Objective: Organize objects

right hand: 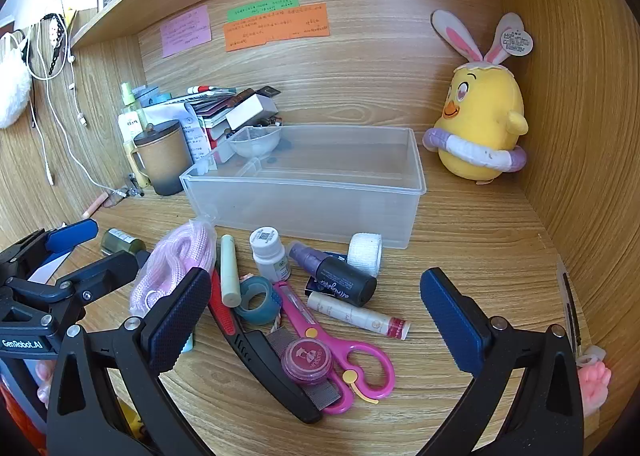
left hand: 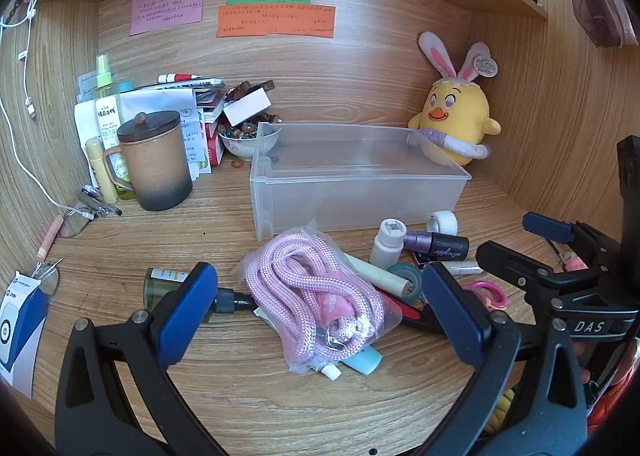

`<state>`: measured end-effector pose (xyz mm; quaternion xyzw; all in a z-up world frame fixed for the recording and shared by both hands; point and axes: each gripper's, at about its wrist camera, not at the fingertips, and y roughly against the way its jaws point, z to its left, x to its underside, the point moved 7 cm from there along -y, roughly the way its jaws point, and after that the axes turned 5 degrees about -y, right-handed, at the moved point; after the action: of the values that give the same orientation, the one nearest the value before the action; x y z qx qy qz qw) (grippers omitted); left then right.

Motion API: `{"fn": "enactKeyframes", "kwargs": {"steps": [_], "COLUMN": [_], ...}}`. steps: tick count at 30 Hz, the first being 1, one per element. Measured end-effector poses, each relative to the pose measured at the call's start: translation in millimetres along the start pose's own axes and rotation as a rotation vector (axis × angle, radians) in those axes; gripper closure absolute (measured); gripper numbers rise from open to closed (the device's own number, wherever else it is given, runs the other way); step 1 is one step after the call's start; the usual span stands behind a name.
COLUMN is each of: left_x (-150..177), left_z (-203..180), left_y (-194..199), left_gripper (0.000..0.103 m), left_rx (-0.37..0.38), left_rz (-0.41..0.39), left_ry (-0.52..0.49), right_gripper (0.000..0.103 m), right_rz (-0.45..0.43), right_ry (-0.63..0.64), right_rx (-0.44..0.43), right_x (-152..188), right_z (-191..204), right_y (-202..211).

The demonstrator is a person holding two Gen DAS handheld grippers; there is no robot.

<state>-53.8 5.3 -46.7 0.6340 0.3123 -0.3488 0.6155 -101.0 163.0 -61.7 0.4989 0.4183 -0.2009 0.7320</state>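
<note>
We hold the left tool (left hand: 320, 304) and right tool (right hand: 316, 308) with jaws fully apart, gripping nothing. Bagged pink rope (left hand: 316, 292) and pink scissors (right hand: 340, 344) lie on the bench (left hand: 280, 396) before the clear bin (right hand: 304, 196).

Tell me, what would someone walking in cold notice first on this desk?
Probably the yellow chick plush with bunny ears, sitting in the back right corner against the wooden wall. Next, the clear plastic bin in the middle of the desk, with a jumble of small things in front of it: pink scissors, a bagged pink rope and a small white bottle. Both grippers hang open above the clutter, holding nothing.
</note>
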Motion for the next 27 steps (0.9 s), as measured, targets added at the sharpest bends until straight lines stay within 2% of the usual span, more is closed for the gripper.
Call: {"fn": "enactKeyframes", "kwargs": {"steps": [27], "left_x": [-0.3], "left_z": [2.7], "left_y": [4.2], "left_gripper": [0.000], "left_rx": [0.012], "left_rz": [-0.014], "left_ry": [0.008], "right_gripper": [0.000], "right_rz": [0.006], "right_ry": [-0.009], "right_rx": [-0.018], "right_x": [-1.1], "right_z": [1.7], "right_y": [-0.1]}}
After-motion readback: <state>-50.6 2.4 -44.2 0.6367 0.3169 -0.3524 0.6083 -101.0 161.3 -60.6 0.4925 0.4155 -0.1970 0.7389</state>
